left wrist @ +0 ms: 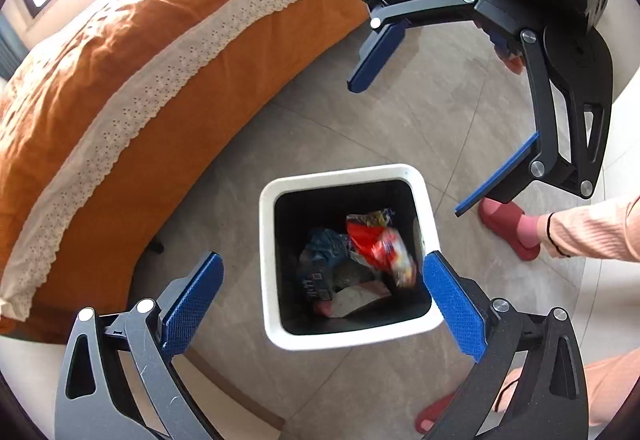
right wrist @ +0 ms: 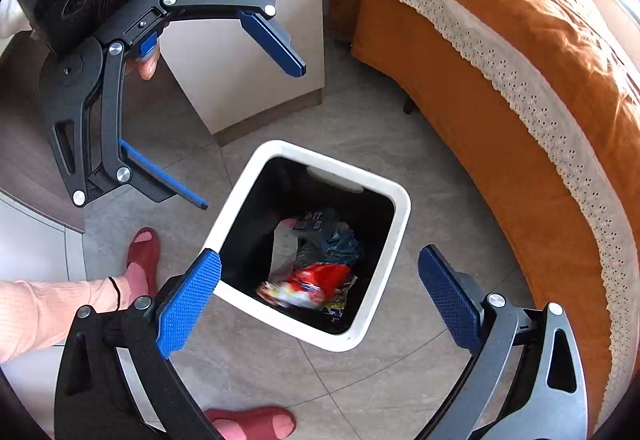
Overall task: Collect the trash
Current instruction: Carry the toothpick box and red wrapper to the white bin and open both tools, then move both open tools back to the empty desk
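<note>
— Where's the trash now?

— Down in the white bin [left wrist: 348, 176], on the tiled floor [left wrist: 420, 112] beside the bed [left wrist: 160, 52]. A red snack wrapper [left wrist: 378, 242] lies blurred on top, next to a bluish crumpled bag [left wrist: 324, 252] and some pale scraps.

— And the tongs?

— Both pairs hang above the bin's mouth, both spread wide with nothing between their pads. The left tongs [left wrist: 324, 292] look straight into it; the right tongs [right wrist: 320, 296] come at it from the other side, near her red slippers [right wrist: 144, 252].

— So the drop looks done?

— I'd judge so. To do this step well, keep the tongs wide until the wrapper settles below the rim, lift straight up without clipping the bin's edge, then look over the floor and bed for leftover pieces.
</note>
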### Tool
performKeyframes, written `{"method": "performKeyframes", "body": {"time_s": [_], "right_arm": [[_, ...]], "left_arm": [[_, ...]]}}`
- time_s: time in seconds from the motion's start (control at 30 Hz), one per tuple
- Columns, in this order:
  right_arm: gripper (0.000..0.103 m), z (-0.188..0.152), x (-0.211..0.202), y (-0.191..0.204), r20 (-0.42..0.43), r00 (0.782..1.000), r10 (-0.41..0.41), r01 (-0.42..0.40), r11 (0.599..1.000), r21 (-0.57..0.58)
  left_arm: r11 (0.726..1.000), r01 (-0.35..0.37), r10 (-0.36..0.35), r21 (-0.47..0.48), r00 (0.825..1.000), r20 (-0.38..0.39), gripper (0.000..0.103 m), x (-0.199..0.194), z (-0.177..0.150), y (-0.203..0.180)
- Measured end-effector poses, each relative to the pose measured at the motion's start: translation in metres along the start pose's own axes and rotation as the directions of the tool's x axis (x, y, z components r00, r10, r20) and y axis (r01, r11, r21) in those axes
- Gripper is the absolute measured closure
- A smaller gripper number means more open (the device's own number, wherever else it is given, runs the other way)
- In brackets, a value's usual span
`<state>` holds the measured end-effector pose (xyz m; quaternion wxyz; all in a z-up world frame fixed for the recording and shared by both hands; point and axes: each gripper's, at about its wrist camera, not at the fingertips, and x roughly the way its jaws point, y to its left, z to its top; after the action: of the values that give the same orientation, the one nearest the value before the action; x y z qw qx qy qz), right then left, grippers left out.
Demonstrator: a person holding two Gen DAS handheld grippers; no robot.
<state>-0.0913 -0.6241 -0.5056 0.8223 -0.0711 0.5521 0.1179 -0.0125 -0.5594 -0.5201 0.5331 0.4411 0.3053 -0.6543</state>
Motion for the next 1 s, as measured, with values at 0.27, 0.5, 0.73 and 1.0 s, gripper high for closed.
{"method": "performKeyframes", "body": {"time_s": [0.27,0.5,0.73,1.0], "right_arm": [[0.005,0.039,-0.051,0.013,0.045,0.999,-0.011,0.012,1.0,-0.027],[0.005,0.084,-0.129,0.041,0.114,0.993,-0.014,0.021,0.998,-0.065],[0.005,0.142,-0.219,0.08,0.252,0.968,-0.014,0.036,0.996,-0.081],[0.005,0.217,-0.293,0.137,0.404,0.914,0.033,0.026,0.99,-0.139]], "left_arm": [[0.998,-0.051,0.052,-0.031,0.998,0.033,0.005,-0.064,0.008,0.009],[0.99,-0.115,0.123,-0.085,0.988,0.093,0.005,-0.164,0.013,0.008],[0.945,-0.235,0.271,-0.225,0.952,0.143,0.005,-0.285,0.008,0.006],[0.857,-0.332,0.425,-0.395,0.888,0.176,0.005,-0.418,-0.032,-0.01]]}}
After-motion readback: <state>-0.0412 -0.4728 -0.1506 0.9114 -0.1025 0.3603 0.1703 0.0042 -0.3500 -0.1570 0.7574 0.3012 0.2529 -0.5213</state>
